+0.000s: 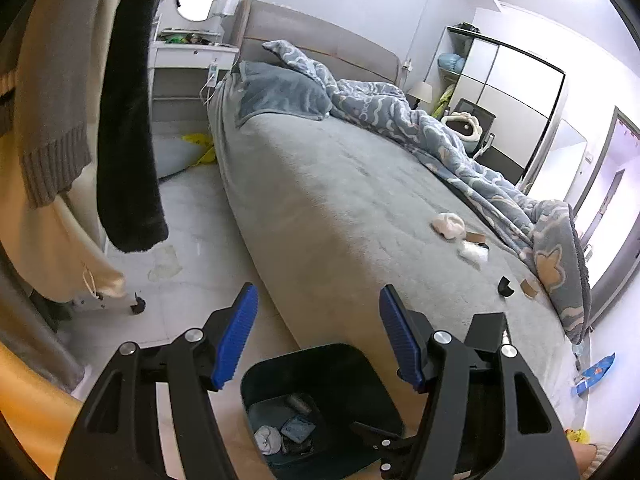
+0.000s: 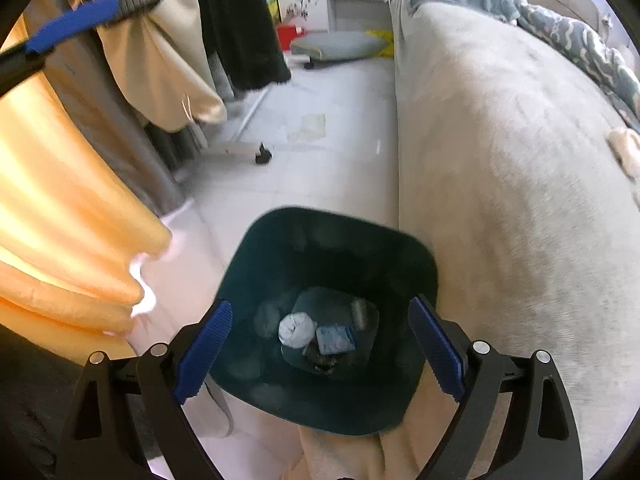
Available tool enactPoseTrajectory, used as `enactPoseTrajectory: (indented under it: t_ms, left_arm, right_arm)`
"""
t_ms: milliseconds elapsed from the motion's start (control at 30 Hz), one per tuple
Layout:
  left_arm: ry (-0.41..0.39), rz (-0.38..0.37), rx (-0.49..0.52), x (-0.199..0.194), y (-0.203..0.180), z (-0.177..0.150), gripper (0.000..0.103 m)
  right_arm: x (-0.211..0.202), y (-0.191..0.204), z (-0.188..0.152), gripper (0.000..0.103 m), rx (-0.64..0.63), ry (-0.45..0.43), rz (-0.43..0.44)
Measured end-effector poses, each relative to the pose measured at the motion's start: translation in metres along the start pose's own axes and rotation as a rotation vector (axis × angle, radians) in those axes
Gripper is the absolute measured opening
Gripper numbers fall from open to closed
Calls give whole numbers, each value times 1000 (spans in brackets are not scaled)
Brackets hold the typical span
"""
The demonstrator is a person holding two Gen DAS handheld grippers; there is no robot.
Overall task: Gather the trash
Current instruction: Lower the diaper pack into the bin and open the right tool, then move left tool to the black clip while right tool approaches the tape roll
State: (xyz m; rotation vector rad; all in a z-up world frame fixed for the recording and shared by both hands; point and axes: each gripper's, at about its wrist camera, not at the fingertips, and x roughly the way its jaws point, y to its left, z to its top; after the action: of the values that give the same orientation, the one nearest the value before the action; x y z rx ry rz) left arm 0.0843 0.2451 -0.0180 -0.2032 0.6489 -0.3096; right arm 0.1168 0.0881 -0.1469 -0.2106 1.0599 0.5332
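Note:
A dark teal trash bin stands on the floor beside the bed, also in the left wrist view. Inside lie a white wad, a blue packet and dark scraps. My right gripper is open and empty right above the bin. My left gripper is open and empty above the bin's far rim; one of its blue fingers shows in the right wrist view. On the grey bed lie a crumpled tissue, a white wad, cardboard rolls and a black piece.
Clothes hang on a wheeled rack at the left. An orange curtain hangs beside it. A blue patterned duvet is bunched along the bed's far side. A blue wrapper lies on the floor past the bed. A cushion lies on the floor.

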Motion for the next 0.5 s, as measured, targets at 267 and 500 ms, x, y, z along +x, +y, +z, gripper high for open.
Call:
enactPoseTrajectory:
  t_ms: [267, 500]
  left_arm:
    - [-29, -9, 16, 0, -27, 10, 67]
    - [-64, -27, 45, 1, -55, 23, 71]
  right_arm:
    - [-37, -23, -1, 91, 11, -96, -31]
    - [-68, -55, -8, 91, 23, -161, -69]
